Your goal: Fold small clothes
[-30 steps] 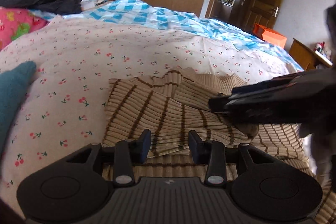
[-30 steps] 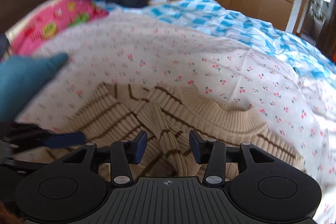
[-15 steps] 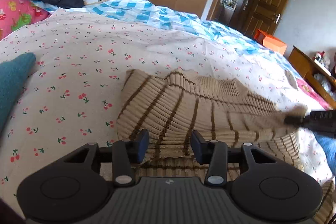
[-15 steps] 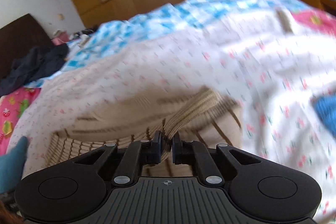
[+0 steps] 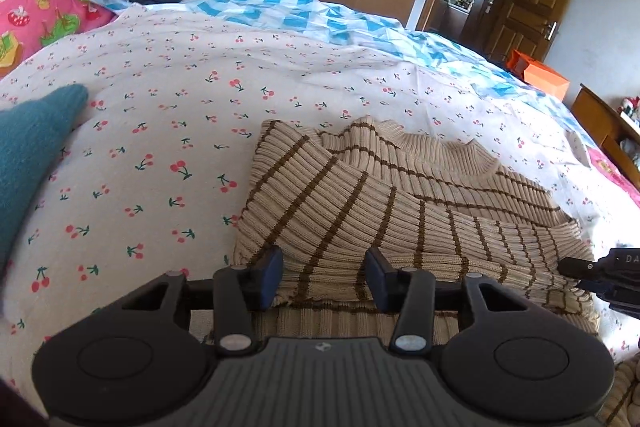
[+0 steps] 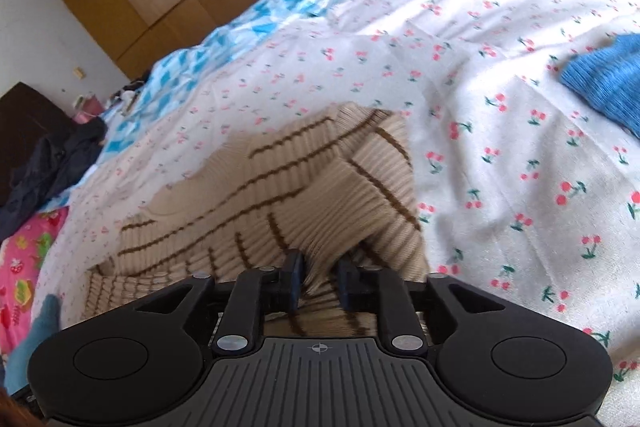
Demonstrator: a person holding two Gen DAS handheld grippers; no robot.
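Where motion blurs the striped sweater (image 6: 304, 187), right tool (image 6: 318, 281) slightly parted around sleeve, left tool (image 5: 324, 277) wide apart.

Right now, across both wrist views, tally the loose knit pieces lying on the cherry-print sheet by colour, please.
Beige with brown stripes: 1, the striped sweater.
Teal: 1, the teal knit at the left edge.
Bright blue: 1, the blue knit at the right edge.
Total: 3 on the cherry-print sheet.
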